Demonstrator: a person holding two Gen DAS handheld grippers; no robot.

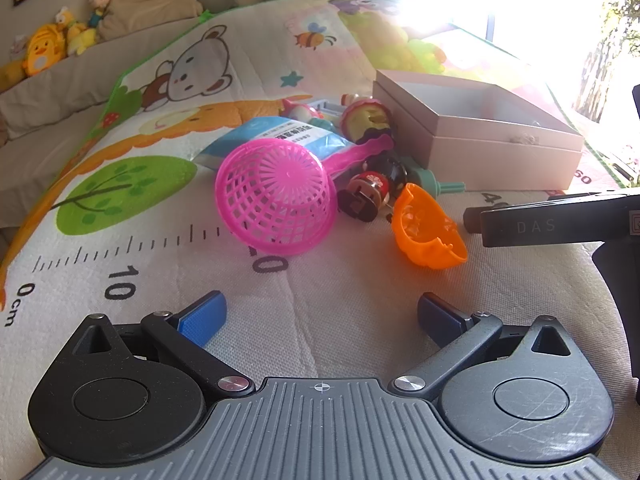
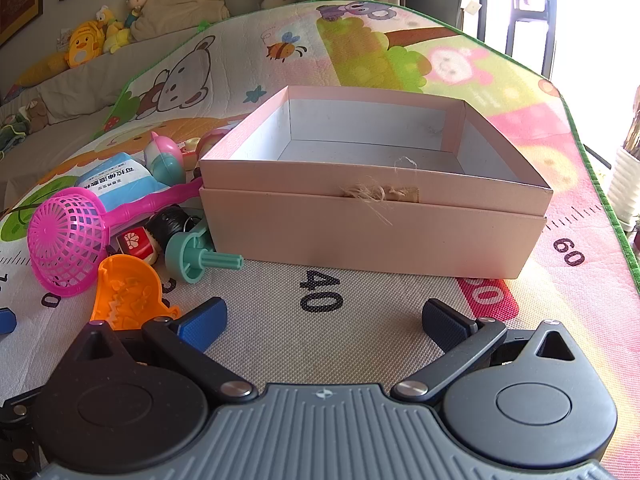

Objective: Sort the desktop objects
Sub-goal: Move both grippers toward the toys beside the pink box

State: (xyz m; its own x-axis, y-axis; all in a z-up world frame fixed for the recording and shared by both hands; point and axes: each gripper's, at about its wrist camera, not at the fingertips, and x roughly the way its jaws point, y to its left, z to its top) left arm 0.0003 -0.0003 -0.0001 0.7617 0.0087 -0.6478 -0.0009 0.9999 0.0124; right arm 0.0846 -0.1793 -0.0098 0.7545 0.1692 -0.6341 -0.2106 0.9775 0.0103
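A heap of toys lies on the play mat: a pink mesh scoop (image 1: 276,200) (image 2: 68,248), an orange sand mould (image 1: 428,232) (image 2: 128,292), a blue packet (image 1: 276,136) (image 2: 116,184), a red and black toy (image 1: 368,192) (image 2: 138,242) and a teal peg piece (image 2: 196,258). To their right stands an open pink box (image 1: 480,136) (image 2: 372,216), nothing inside that I can see. My left gripper (image 1: 320,316) hangs open short of the scoop. My right gripper (image 2: 320,318) is open too, in front of the box, holding nothing.
The mat (image 2: 320,292) carries a printed ruler and cartoon animals. Behind it a sofa holds plush toys (image 1: 44,48) (image 2: 84,46) and cushions. The right gripper's black finger (image 1: 552,224) reaches into the left wrist view. Bright window glare fills the far right.
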